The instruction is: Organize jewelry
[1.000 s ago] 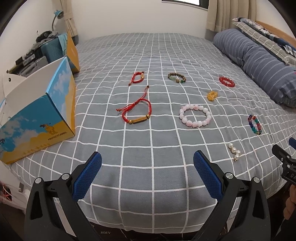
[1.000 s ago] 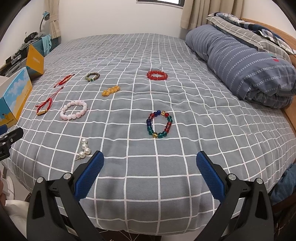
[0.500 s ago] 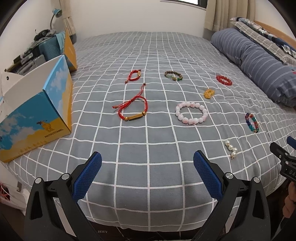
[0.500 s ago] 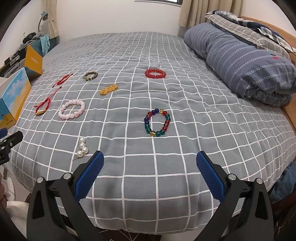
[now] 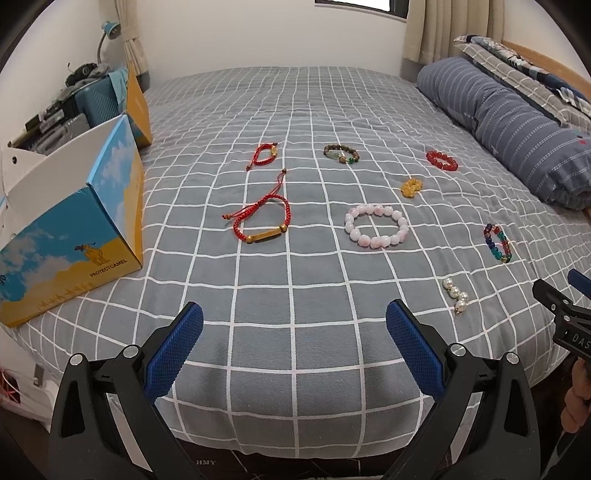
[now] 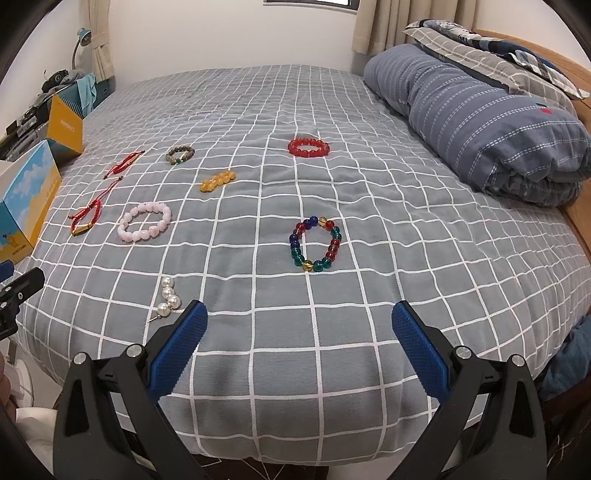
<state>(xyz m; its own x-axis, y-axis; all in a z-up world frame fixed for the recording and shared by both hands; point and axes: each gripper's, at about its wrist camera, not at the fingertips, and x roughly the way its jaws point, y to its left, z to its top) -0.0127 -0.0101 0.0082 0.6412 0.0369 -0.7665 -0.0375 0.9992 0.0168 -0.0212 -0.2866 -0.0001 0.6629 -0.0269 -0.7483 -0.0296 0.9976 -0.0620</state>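
Note:
Several bracelets lie spread on a grey checked bed. Nearest my left gripper point(image 5: 294, 328) are a red cord bracelet with a gold bar point(image 5: 263, 224) and a pink bead bracelet point(image 5: 376, 226). A pearl piece point(image 5: 455, 294) lies near the bed's front edge. Ahead of my right gripper point(image 6: 298, 323) sits a multicoloured bead bracelet point(image 6: 315, 244), with the pearl piece point(image 6: 168, 297) just left of its left finger. Farther back lie a red bead bracelet point(image 6: 308, 147), an amber one point(image 6: 217, 180), a brown-green one point(image 6: 180, 154) and a small red cord one point(image 5: 264, 154). Both grippers are open and empty.
An open blue-and-yellow cardboard box point(image 5: 70, 236) stands on the bed's left edge. A rolled striped duvet point(image 6: 480, 122) and pillows lie along the right side. Clutter and a lamp point(image 5: 107, 33) sit beyond the box. A person's hand point(image 5: 576, 402) holds the right gripper.
Both grippers have drifted slightly toward the bed and a little lower, so the bracelets appear somewhat nearer. Nothing on the bed has moved, and both grippers stay open.

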